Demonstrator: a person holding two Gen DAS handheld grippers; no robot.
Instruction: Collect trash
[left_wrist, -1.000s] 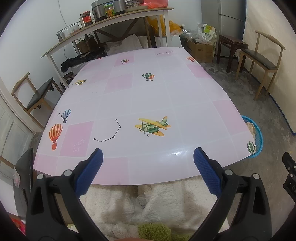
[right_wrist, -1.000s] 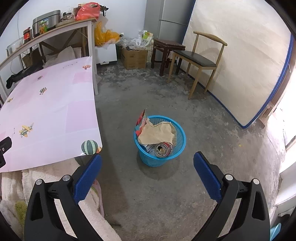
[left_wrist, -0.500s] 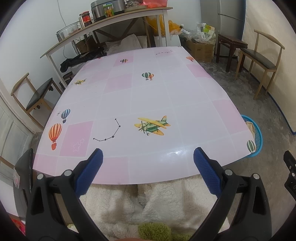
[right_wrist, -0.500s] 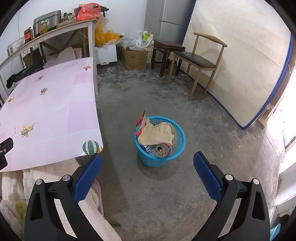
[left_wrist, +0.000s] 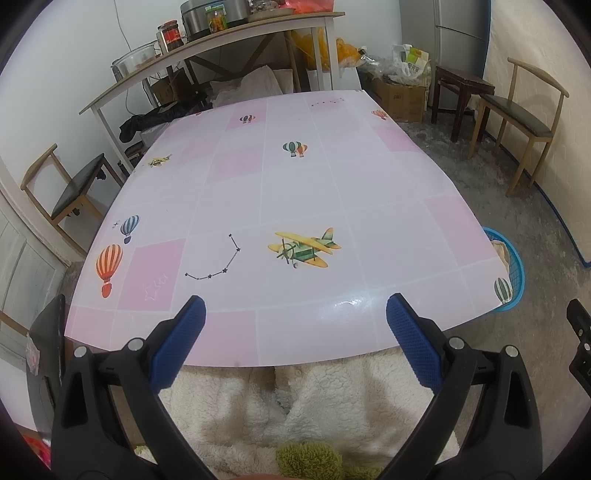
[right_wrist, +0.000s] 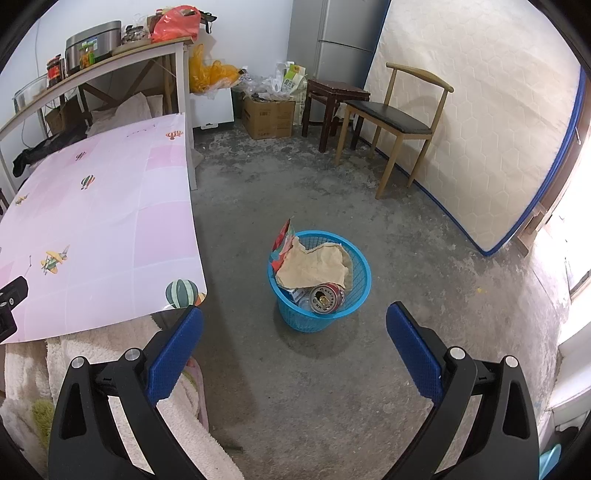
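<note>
Nothing is moving since before: I'm holding both the left gripper (left_wrist: 293, 317) and right gripper (right_wrist: 293, 326) wide open, empty, while the blue basket (right_wrist: 360, 282) is holding brown paper (right_wrist: 314, 266) and a can (right_wrist: 325, 298).

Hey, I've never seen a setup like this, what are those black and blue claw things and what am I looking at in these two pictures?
Those are two hand-held grippers, one in each of a person's hands, each with a camera looking along its blue-padded fingers. The left gripper faces a pink table with printed balloons and planes; no loose items are visible on it. The right gripper looks down at a blue basket on the concrete floor, holding crumpled brown paper, a can and wrappers. Both grippers are open and hold nothing.
</note>
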